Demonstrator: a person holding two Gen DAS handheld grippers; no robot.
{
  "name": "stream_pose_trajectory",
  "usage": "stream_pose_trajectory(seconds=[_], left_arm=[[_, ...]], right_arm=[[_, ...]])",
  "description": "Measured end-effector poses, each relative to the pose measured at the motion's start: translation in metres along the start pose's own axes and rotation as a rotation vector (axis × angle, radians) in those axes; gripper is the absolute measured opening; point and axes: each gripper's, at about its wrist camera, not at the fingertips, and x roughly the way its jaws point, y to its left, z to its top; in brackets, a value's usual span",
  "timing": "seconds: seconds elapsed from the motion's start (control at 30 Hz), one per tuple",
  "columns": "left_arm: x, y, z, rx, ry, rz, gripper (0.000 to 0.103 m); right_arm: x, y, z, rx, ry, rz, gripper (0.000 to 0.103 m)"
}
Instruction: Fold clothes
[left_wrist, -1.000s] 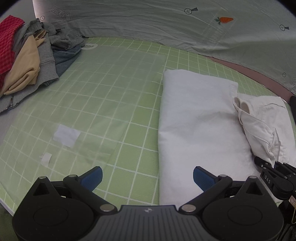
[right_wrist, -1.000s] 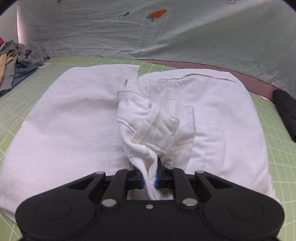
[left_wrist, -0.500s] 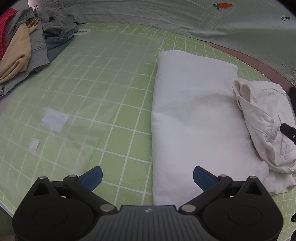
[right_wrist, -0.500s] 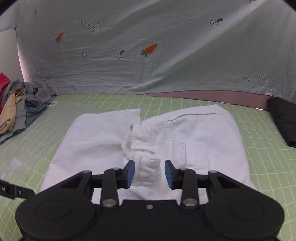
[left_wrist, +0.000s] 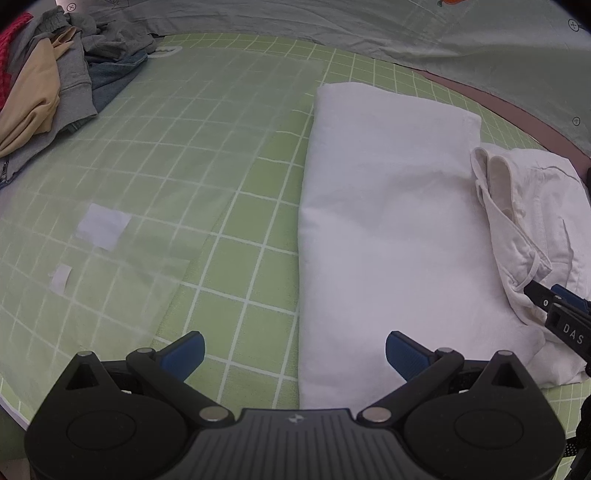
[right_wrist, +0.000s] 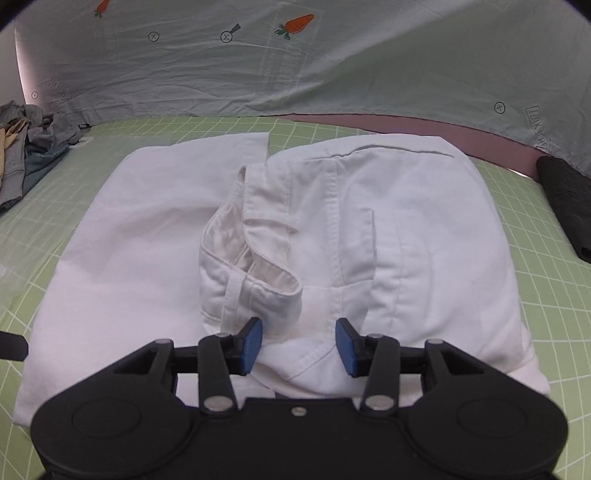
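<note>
Lying just ahead of the gaping right gripper (right_wrist: 298, 341) and left gripper (left_wrist: 294, 350), white trousers (right_wrist: 258, 236) rest ungripped.

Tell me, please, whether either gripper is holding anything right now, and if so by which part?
Nothing is held. The left gripper is open over the mat; the right gripper is open at the white trousers, clamping nothing.

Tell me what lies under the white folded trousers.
The white folded trousers lie on a green grid-lined mat, which shows around them on every side. Whatever sits directly beneath the fabric is covered and cannot be seen.
</note>
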Motion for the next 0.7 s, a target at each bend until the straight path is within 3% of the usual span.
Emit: stream_pose_trajectory(seconds=[0.13,0.17,0.23,0.47,0.7], left_arm=[[0.006,-0.008,-0.002,0.001,-0.003,0.011,0.103],[0.007,-0.01,-0.003,0.002,-0.006,0.017,0.103],[0.01,-0.014,-0.004,0.004,-0.011,0.028,0.103],[0.02,-0.026,-0.01,0.034,-0.016,0.09,0.103],[0.024,-0.035,-0.01,0.003,-0.028,0.156,0.103]], right_arm=[[-0.021,-0.011,0.003,0.034,-0.038,0.0,0.058],[-0.027,-0.013,0.004,0.031,-0.052,-0.016,0.069],[-0.038,-0.017,0.007,0.023,-0.082,-0.046,0.083],[-0.05,-0.052,0.005,0.104,-0.115,-0.085,0.086],[-0.055,-0.076,-0.027,0.165,-0.09,-0.039,0.086]])
